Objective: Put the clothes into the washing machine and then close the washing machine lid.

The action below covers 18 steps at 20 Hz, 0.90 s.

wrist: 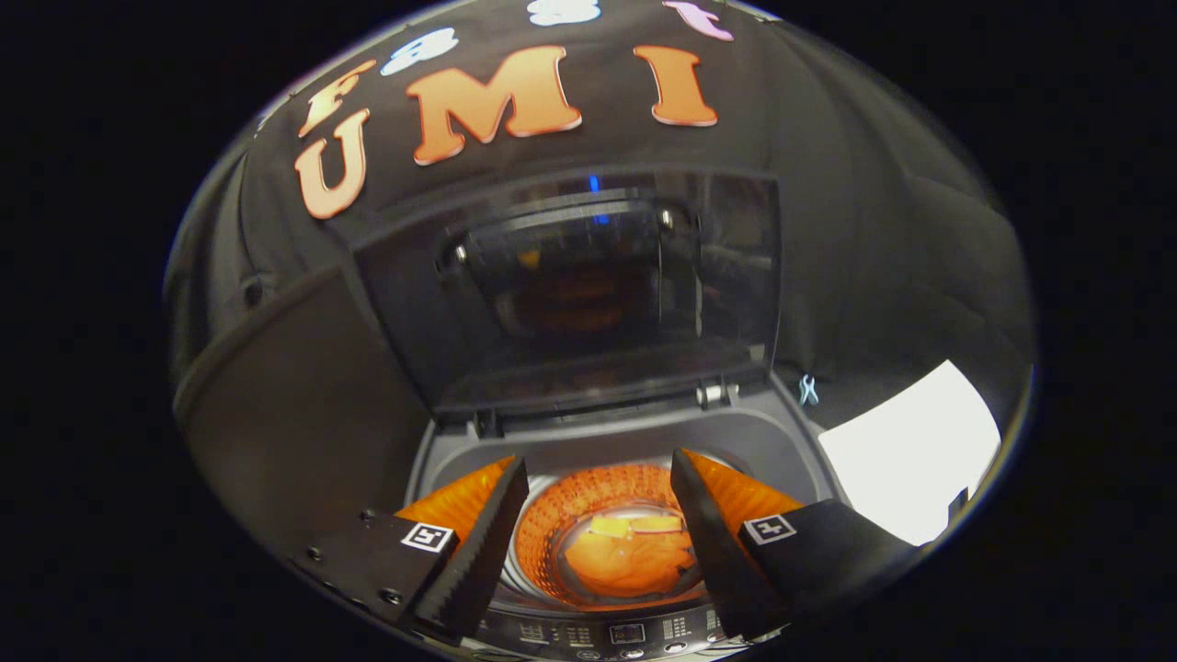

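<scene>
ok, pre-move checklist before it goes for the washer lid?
1. Clothes in drum: orange garment lies at the bottom of the drum. ok.
2. Gripper empty: fingers apart, nothing between them. ok.
3. Lid state: raised upright behind the opening, not yet closed. not ok.
4. Nothing draped over the tub rim: ok.
5. Any clothes left outside the machine: cannot tell.
6. Lid's hinge free of cloth: ok.

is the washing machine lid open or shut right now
Open. The lid stands raised beyond the drum, where the orange clothes lie. The gripper is open above the drum, holding nothing.
</scene>
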Tool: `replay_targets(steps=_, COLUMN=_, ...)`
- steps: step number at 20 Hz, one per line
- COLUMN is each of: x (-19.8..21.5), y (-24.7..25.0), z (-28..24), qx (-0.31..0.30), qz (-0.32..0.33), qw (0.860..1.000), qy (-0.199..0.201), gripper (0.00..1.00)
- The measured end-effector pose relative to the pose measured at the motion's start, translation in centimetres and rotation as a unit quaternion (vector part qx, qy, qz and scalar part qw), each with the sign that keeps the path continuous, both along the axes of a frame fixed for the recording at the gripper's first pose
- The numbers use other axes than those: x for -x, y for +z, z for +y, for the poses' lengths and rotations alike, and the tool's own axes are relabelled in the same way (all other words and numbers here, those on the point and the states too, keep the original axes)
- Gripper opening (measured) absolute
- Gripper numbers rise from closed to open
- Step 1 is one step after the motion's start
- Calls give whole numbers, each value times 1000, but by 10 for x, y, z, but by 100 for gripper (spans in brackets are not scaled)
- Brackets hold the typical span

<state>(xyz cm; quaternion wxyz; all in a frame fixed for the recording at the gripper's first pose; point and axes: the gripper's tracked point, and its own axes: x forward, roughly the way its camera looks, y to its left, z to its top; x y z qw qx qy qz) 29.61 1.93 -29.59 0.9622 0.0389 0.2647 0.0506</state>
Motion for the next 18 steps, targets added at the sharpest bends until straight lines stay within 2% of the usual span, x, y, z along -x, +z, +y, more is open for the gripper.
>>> replay_targets(steps=5, x=-15, y=114, z=14, qx=6, qz=-106, qw=994, qy=10, gripper=98)
replay_targets(steps=10, x=-65, y=169, z=28, qx=11, qz=-156, qw=988, qy=20, gripper=98)
replay_targets(steps=14, x=-111, y=174, z=47, qx=33, qz=-155, qw=986, qy=47, gripper=98)
replay_targets(steps=18, x=-152, y=144, z=50, qx=35, qz=-114, qw=992, qy=42, gripper=99)
